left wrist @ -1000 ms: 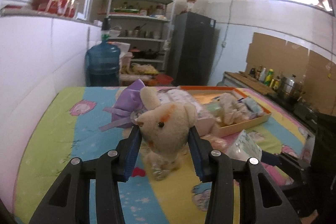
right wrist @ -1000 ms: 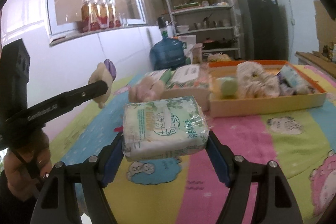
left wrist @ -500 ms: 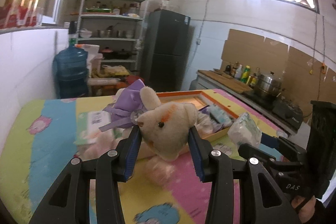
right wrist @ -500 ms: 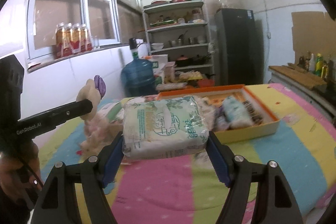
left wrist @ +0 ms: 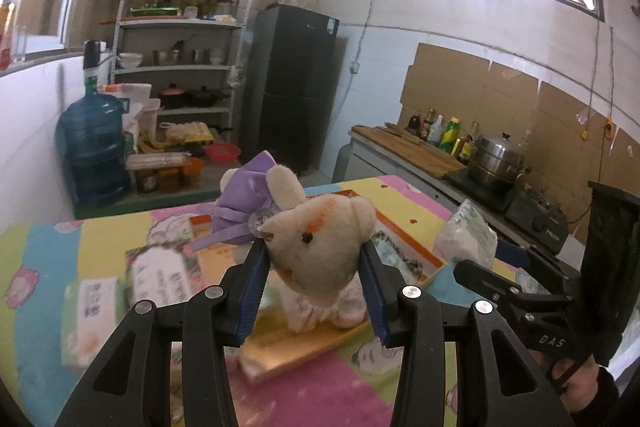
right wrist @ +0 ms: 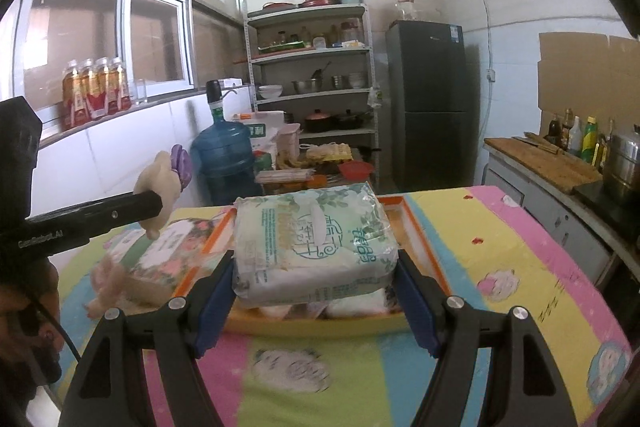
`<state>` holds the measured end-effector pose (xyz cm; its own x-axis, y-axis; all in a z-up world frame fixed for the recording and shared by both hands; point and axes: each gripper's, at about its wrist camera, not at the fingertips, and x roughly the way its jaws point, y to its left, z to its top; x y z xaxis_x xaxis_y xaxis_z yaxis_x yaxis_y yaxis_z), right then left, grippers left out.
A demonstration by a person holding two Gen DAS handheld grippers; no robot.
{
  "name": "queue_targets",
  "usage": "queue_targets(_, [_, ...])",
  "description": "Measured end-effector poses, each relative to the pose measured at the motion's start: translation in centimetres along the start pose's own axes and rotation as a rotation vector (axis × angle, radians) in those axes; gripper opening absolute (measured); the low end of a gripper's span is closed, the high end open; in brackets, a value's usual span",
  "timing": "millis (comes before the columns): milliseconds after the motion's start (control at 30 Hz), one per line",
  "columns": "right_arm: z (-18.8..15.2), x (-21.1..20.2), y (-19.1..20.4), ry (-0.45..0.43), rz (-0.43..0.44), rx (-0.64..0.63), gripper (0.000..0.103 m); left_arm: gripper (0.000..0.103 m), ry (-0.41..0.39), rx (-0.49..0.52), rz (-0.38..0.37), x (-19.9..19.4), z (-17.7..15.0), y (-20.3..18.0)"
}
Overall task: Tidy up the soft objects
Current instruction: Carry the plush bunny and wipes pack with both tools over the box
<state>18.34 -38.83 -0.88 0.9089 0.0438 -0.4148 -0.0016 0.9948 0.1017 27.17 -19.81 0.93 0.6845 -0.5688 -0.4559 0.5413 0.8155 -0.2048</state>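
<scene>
My left gripper (left wrist: 314, 269) is shut on a beige plush bear (left wrist: 320, 247) with a purple bow, held in the air above the table. My right gripper (right wrist: 314, 287) is shut on a pack of tissues (right wrist: 314, 243) in green-printed plastic, held above the near end of the orange tray (right wrist: 416, 231). The tray (left wrist: 404, 247) holds more soft packs. The bear also shows in the right wrist view (right wrist: 158, 187), at left, and the tissue pack in the left wrist view (left wrist: 466, 237), at right.
Flat tissue packs (left wrist: 96, 311) and a small pink plush (right wrist: 106, 283) lie on the colourful tablecloth (right wrist: 500, 259) left of the tray. Beyond the table are a water jug (right wrist: 224, 159), shelves (right wrist: 316, 83), a dark fridge (right wrist: 430, 103) and a counter with pots (left wrist: 496, 163).
Both grippers have lifted and swung with their loads still held. The tray now sits straight under the tissue pack, and the left view has turned right, toward the counter.
</scene>
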Motion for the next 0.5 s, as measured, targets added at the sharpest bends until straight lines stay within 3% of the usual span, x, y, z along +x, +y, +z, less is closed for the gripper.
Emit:
queue_targets(333, [3.9, 3.9, -3.8, 0.038, 0.043, -0.009, 0.075, 0.046, 0.060, -0.019, -0.003, 6.6, 3.3, -1.1])
queue_targets(500, [5.8, 7.7, -5.5, 0.103, 0.085, -0.013, 0.075, 0.046, 0.106, -0.049, 0.012, 10.3, 4.2, -0.8])
